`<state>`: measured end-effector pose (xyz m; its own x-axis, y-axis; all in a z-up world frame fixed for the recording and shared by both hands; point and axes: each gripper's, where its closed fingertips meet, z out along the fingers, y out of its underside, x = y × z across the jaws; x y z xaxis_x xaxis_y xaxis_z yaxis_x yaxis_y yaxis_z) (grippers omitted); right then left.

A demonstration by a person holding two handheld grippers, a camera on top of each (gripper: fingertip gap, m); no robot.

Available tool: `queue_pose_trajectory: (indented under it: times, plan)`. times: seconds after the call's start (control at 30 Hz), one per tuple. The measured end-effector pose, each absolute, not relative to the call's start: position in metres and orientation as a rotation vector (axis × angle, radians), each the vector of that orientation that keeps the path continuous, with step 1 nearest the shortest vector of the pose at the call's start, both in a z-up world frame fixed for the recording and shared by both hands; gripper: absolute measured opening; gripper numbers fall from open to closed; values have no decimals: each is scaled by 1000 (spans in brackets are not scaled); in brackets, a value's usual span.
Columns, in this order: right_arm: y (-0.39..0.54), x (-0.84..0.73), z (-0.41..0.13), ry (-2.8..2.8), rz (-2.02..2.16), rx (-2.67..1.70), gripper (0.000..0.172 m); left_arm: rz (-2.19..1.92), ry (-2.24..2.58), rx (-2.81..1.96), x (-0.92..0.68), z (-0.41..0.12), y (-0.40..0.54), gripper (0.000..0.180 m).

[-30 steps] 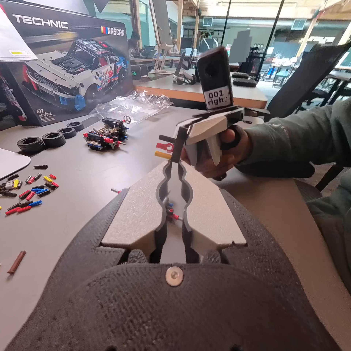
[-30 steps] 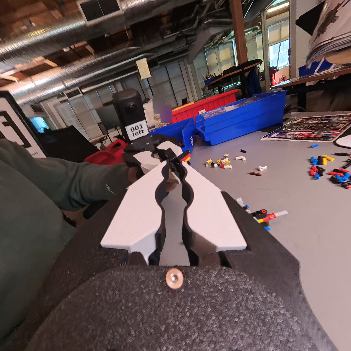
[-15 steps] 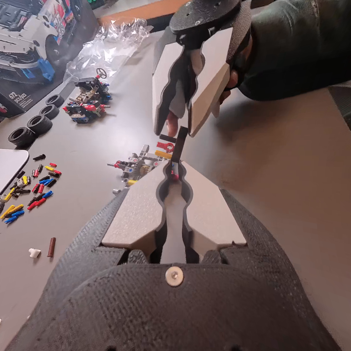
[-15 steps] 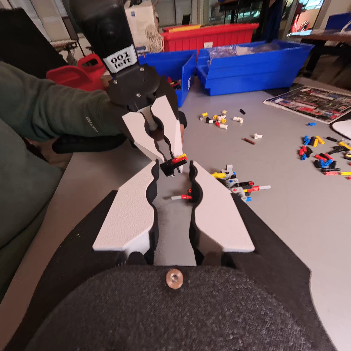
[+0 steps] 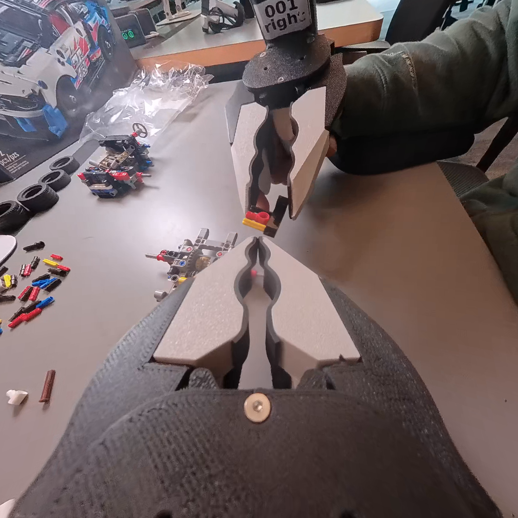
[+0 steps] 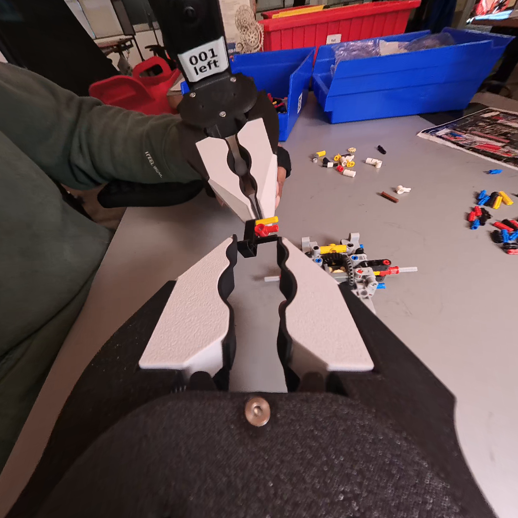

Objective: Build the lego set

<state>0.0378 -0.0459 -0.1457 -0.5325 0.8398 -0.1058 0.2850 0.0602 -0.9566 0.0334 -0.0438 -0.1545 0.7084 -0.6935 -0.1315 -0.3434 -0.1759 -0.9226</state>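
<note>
Your right hand-held gripper (image 6: 256,242) pinches the small black piece (image 6: 248,244), lifting it off the surface (image 6: 406,224). Left hand-held gripper (image 5: 257,238) is pressed together, tips just beside it, apparently bracing.

This looks like a big workshop. A long gray table (image 6: 420,336) holds toy building bits (image 5: 30,283), blue bins (image 6: 406,75) and a red bin (image 6: 336,30). More desks (image 5: 252,33) stand behind.

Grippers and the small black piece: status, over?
Left gripper jaws shut, empty, tips beside the black piece. Right gripper jaws pressed on that piece. Grey gear assembly on table to the right, clear.
</note>
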Motion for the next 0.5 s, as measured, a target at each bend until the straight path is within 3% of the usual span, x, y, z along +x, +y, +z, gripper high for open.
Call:
queue_pose_trajectory:
  times: [0.03,0.27,0.37,0.5]
  plan:
    - [-44,37,-144,-1842,1489,-1115,27,-384,811,-1779,32,-154,-43,0]
    - [-35,37,-137,-1774,1522,-1123,26,-494,682,-1778,28,-155,-38,11]
    - [-41,37,-127,-1730,1572,-1084,26,-583,651,-1764,36,-151,-40,29]
    - [-53,38,-123,-1737,1606,-1037,27,-605,655,-1717,46,-141,-42,25]
